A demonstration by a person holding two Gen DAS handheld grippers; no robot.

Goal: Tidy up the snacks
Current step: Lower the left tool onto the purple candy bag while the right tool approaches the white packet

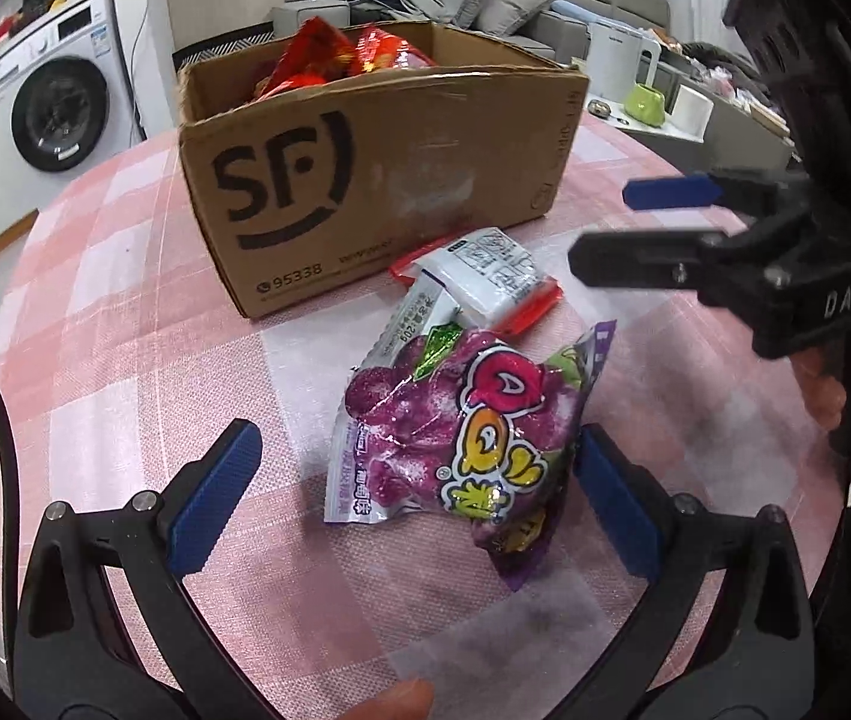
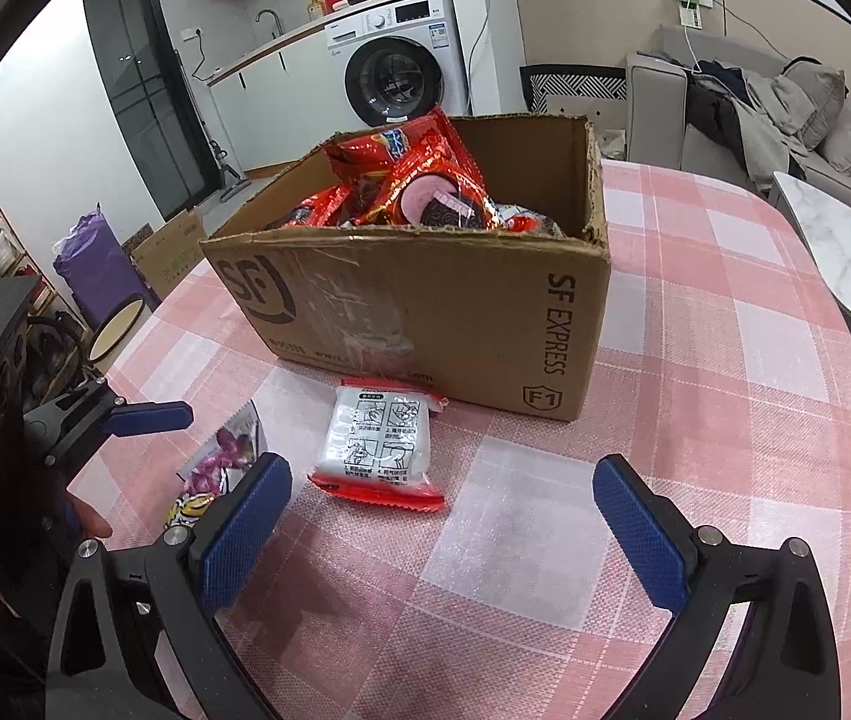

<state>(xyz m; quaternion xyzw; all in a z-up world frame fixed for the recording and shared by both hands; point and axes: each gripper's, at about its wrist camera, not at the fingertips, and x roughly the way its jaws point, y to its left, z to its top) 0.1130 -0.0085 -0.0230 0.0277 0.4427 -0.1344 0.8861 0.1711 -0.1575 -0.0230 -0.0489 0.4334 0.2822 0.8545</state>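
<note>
A purple gummy bag lies on the pink checked table, between the open fingers of my left gripper; its right pad touches the bag's edge. A white and red packet lies just beyond it, in front of the open SF cardboard box holding red snack bags. In the right wrist view my right gripper is open and empty, above the table just near of the white and red packet. The box stands behind. The purple bag shows at the left.
A white kettle and a green cup stand on a side table at the back right. A washing machine and a grey sofa are beyond the table. The left gripper shows at the left of the right wrist view.
</note>
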